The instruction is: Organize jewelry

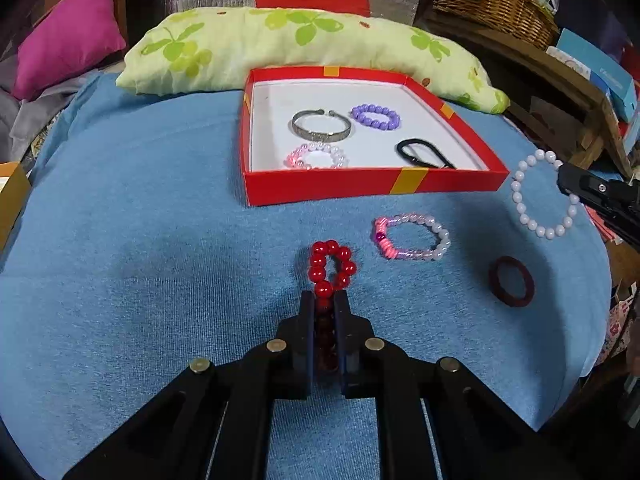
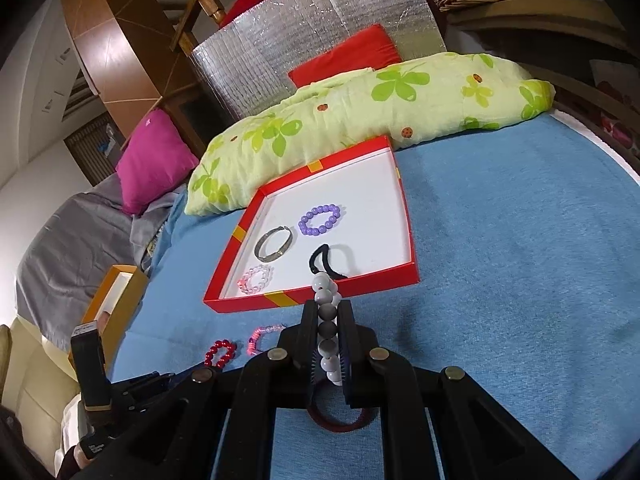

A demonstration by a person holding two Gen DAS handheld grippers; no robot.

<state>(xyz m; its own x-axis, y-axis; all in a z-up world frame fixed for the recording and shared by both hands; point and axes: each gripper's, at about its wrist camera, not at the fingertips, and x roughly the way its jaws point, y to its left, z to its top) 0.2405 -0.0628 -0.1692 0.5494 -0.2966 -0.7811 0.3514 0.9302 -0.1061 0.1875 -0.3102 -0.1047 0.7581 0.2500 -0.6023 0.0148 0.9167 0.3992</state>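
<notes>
My left gripper point(image 1: 324, 296) is shut on a red bead bracelet point(image 1: 318, 264), whose loop sticks out past the fingertips over the blue cloth. At the right, my right gripper point(image 2: 328, 308) is shut on a white bead bracelet point(image 2: 325, 292); in the left wrist view this white bracelet point(image 1: 518, 199) hangs in the air. The red box point(image 1: 360, 188) holds a silver bangle point(image 1: 320, 130), a purple bead bracelet point(image 1: 376, 116), a black hair tie point(image 1: 420, 152) and a pink-white bracelet point(image 1: 316, 156). A second pink-white bracelet point(image 1: 440, 240) and a dark red hair ring point(image 1: 514, 301) lie on the cloth.
A green leaf-print pillow point(image 1: 280, 40) lies right behind the box. A magenta cushion point(image 1: 68, 36) sits far left, an orange box point(image 2: 116, 296) at the left edge, and a wicker basket point(image 1: 496, 4) and shelves at the right. Blue cloth point(image 1: 140, 240) covers the surface.
</notes>
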